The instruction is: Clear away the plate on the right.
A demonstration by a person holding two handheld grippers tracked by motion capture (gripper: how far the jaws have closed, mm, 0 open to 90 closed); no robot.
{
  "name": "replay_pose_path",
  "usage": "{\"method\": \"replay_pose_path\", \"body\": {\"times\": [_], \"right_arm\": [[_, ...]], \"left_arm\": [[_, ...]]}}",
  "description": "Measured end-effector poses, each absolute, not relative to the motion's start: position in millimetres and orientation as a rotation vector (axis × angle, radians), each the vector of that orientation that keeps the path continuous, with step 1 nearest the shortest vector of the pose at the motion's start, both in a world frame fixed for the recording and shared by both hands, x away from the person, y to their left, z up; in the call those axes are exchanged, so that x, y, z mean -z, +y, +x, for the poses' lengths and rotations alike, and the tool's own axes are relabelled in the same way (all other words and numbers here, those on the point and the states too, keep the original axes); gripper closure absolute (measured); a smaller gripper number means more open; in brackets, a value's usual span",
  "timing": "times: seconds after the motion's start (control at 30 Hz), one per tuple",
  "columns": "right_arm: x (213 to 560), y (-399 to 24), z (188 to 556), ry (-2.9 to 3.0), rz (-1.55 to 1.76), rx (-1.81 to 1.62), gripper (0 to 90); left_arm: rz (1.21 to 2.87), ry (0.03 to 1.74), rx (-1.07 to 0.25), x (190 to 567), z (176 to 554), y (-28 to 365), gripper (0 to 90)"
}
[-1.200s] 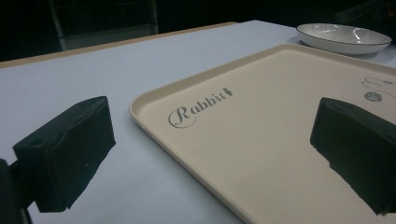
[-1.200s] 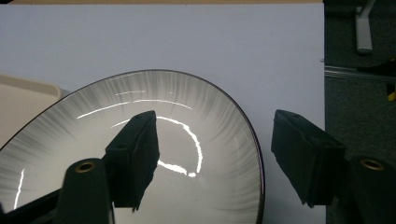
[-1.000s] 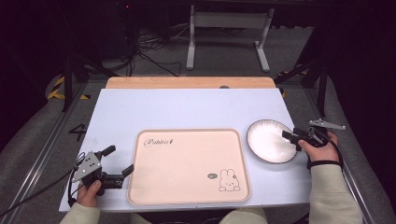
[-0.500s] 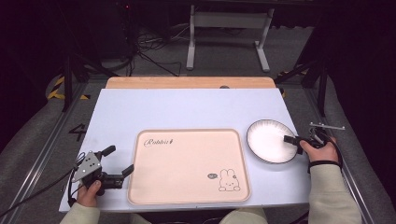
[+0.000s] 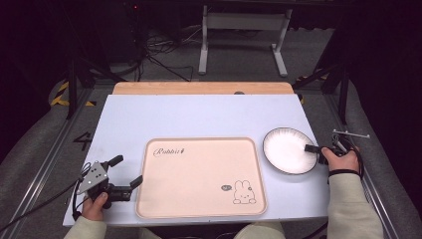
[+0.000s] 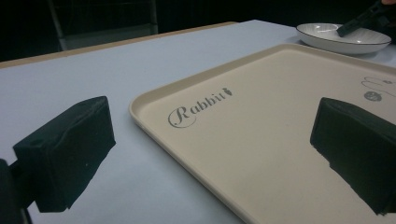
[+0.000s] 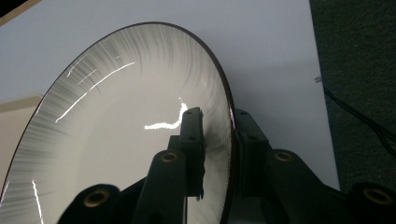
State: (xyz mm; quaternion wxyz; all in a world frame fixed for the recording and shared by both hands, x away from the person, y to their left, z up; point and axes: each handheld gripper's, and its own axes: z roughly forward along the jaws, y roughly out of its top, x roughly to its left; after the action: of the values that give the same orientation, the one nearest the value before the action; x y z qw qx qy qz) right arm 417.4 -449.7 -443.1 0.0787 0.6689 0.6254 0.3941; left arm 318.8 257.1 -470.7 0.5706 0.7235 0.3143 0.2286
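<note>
Right hand-held gripper (image 7: 218, 140), jaws just closing, apparently pinches the plate (image 5: 288, 149) rim at the worktop's (image 5: 199, 114) right, so lift level, rim seated deep, toward the tray (image 5: 199, 179).

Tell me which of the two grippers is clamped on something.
The right gripper: its jaws have just been closing and now pinch the plate's rim, one inside, one outside. The left gripper stands open beside the tray.

White dark-rimmed plate (image 5: 287, 149) flat, table's right.
</note>
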Motion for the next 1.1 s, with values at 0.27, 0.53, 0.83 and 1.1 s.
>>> {"method": "replay_pose_path", "body": {"times": [0.27,0.53,0.83,1.1], "right_arm": [[436,-451,413,1.822,2.006,-1.241,82.6],[431,-450,410,1.773,1.987,-1.32,85.0],[425,-447,406,1.734,1.936,-1.367,84.4],[414,-448,400,1.717,1.917,-1.403,84.3]], "left_arm": [[1.693,0.739,-0.539,471,319,257,0.3],[1.698,0.737,-0.537,471,319,257,0.3],[1.693,0.739,-0.539,471,319,257,0.3],[1.693,0.739,-0.539,471,319,257,0.3]]}}
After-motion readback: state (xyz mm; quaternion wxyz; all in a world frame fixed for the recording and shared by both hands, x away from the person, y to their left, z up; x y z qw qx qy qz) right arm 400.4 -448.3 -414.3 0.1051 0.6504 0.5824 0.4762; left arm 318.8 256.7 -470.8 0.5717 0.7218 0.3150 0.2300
